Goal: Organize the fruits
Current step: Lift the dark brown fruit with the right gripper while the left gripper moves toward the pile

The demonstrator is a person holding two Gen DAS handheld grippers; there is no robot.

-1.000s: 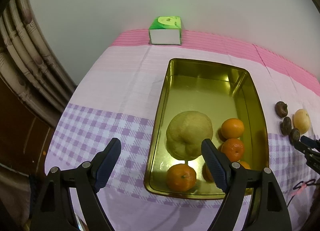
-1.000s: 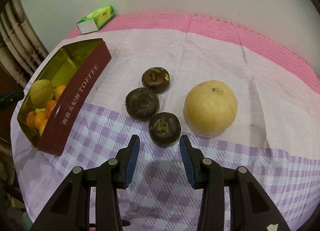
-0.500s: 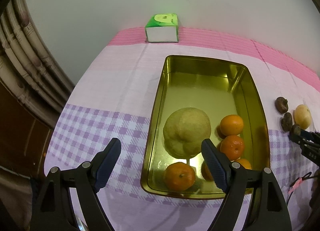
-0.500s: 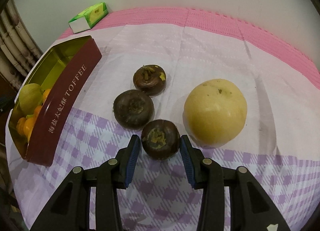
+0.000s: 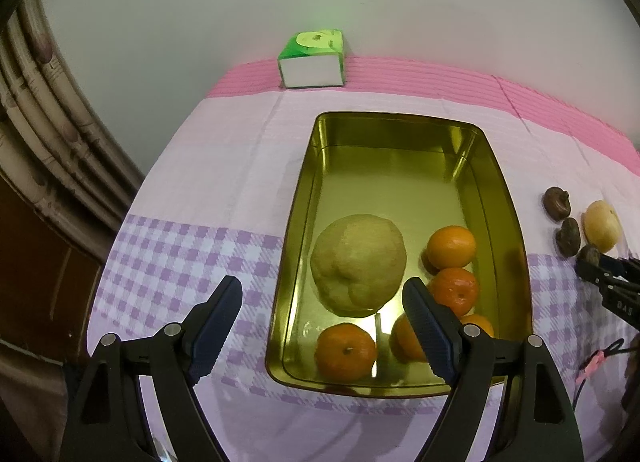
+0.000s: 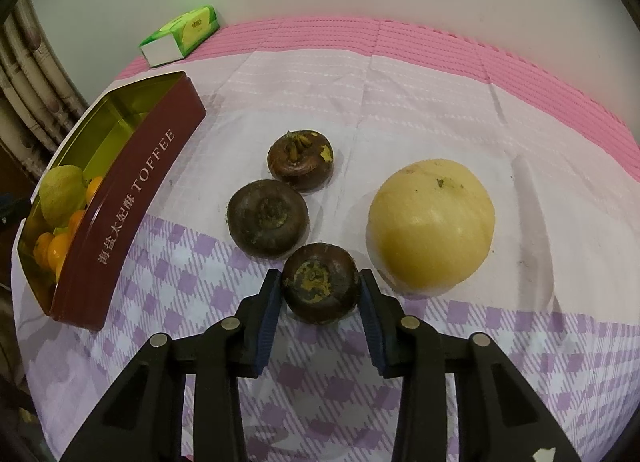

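R gripper [image 6: 320, 294] has come fwd over the last sec & its fingers [image 6: 269, 304] have just been closing, now pinching the nearest dark fruit [image 6: 321, 282] from both sides; a sec ago that fruit was lying free ahead of the tips, so the grab is looking made, tho the fruit is still sitting on the tabletop [image 6: 400, 94], not lifted. It's lying just beside the 2nd dark fruit [image 6: 267, 218], w/ a 3rd [image 6: 301, 161] further back & the big pale yellow fruit [image 6: 431, 224] close on the other side. L gripper [image 5: 322, 316] is hovering over the near end of the gold tin [image 5: 486, 166], fingers wide apart & holding nothing, little changed. Tin is already carrying a big yellow-green fruit [image 5: 358, 262] & several oranges [image 5: 451, 247]; far half is bare, so probably next is lifting this one across into it. Green tissue pack [image 6: 180, 36] is sitting at the back edge, not involved
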